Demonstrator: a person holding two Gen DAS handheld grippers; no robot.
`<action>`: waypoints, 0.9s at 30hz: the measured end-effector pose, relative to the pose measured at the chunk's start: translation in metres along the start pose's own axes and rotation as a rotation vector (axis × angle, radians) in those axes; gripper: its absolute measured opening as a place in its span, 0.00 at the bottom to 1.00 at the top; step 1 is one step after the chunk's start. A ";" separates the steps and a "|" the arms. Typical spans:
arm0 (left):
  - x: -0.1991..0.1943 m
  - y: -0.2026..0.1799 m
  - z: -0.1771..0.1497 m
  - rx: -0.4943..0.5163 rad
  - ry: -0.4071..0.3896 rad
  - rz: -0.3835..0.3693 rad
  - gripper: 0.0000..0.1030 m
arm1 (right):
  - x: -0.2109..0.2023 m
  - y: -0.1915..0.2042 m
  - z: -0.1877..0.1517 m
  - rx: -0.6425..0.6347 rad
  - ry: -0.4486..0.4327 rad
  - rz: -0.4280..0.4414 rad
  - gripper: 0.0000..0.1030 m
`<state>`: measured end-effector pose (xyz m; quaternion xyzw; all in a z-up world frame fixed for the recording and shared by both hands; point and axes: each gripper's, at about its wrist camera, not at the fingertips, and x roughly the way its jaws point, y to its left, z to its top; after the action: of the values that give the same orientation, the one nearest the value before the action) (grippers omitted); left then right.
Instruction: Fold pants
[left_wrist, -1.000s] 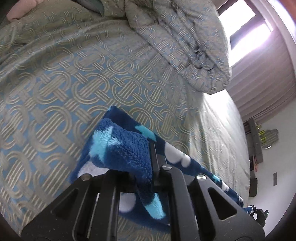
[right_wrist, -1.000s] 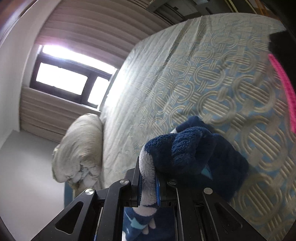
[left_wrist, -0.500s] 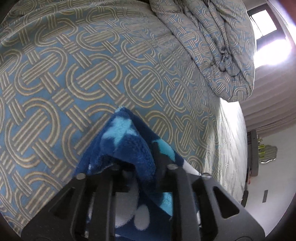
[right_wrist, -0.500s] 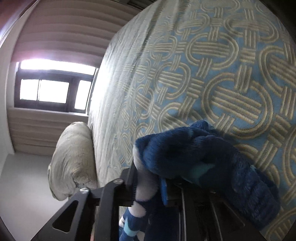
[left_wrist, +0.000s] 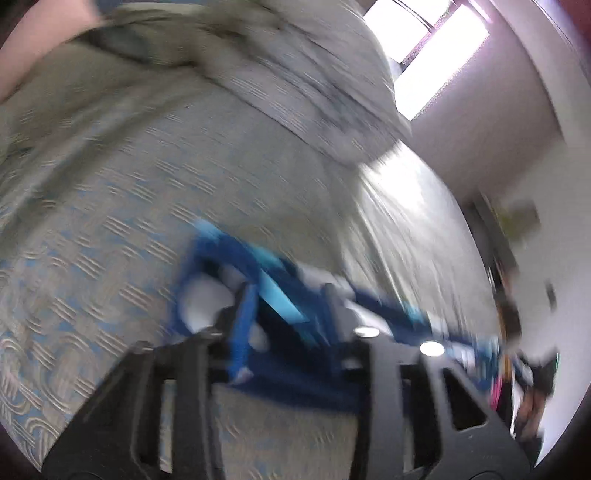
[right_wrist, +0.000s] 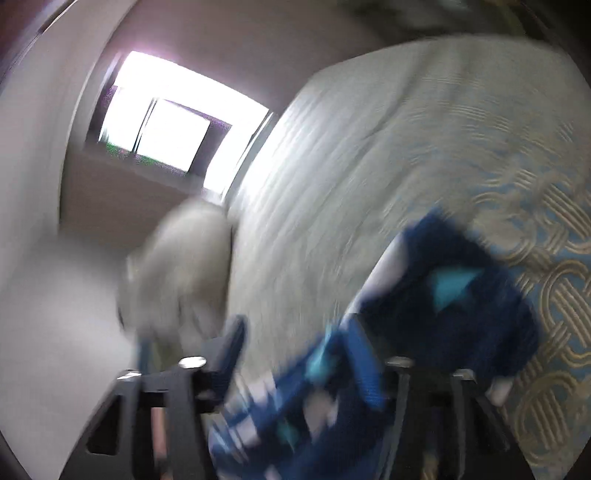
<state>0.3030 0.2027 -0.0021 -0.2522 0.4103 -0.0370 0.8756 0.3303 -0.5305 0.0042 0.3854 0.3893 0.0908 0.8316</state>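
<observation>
The blue fleece pants (left_wrist: 229, 258) with white and light-blue patches lie on the patterned bedspread (left_wrist: 110, 221); both views are blurred by motion. My left gripper (left_wrist: 288, 306) hangs just above them. Its jaws are apart and closing, with fabric showing in the gap, and the pads do not press on it. In the right wrist view a bunched end of the pants (right_wrist: 461, 295) lies by the right finger. My right gripper (right_wrist: 295, 343) is opening; the bedspread (right_wrist: 369, 147) shows through most of its gap, and the pants fabric crosses the rest, against the right finger.
A bundled duvet (left_wrist: 314, 74) lies at the far side of the bed, and shows as a pale heap (right_wrist: 177, 266) in the right wrist view. A bright window (right_wrist: 166, 122) is behind it. A pink object (left_wrist: 29, 44) sits at the top left; shelves (left_wrist: 498, 240) stand against the right wall.
Both grippers were shut on the pants a second ago. Their jaws have since parted and let the fabric go, and both have drawn back and up from it.
</observation>
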 end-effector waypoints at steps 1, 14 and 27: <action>0.007 -0.017 -0.011 0.050 0.046 -0.027 0.20 | 0.009 0.017 -0.016 -0.079 0.058 -0.018 0.22; 0.134 -0.132 -0.070 0.262 0.275 0.053 0.19 | 0.173 0.116 -0.122 -0.458 0.346 -0.178 0.16; 0.110 -0.014 -0.010 -0.147 0.107 0.115 0.21 | 0.217 0.092 -0.078 -0.192 0.299 -0.129 0.17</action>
<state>0.3704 0.1568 -0.0781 -0.2892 0.4718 0.0302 0.8324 0.4361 -0.3245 -0.0867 0.2609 0.5220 0.1303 0.8015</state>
